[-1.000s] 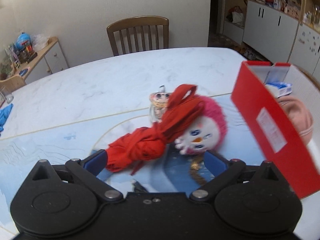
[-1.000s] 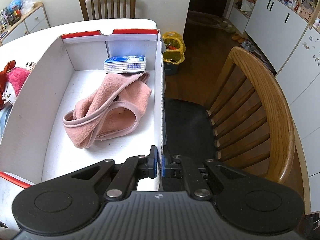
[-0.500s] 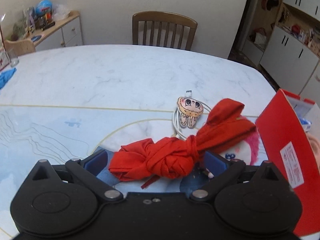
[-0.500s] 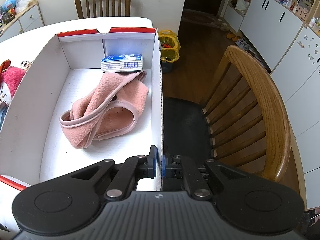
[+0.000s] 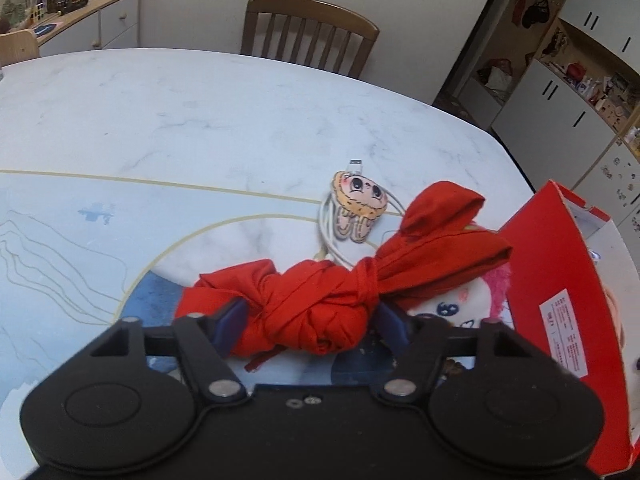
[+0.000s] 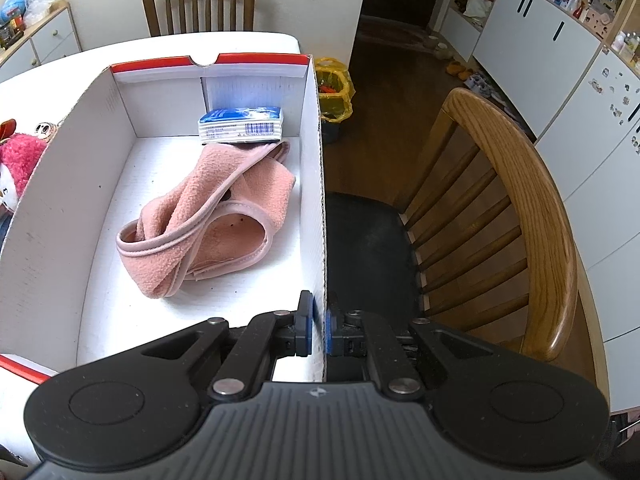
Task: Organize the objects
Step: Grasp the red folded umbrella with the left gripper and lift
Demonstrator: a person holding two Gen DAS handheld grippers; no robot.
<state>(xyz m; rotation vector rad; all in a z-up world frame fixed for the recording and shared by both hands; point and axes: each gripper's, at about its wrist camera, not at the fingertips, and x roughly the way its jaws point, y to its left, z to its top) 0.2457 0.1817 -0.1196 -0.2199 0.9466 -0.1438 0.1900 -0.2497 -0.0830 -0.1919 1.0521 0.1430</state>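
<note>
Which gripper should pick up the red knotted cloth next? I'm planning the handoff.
Left. The left gripper is open with the red knotted cloth between its fingers. The right gripper is clamped on the box wall.

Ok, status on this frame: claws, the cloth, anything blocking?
Left claw open, straddling knotted red cloth. Right claw shut on box wall. Plush doll lies partly under the cloth.
</note>
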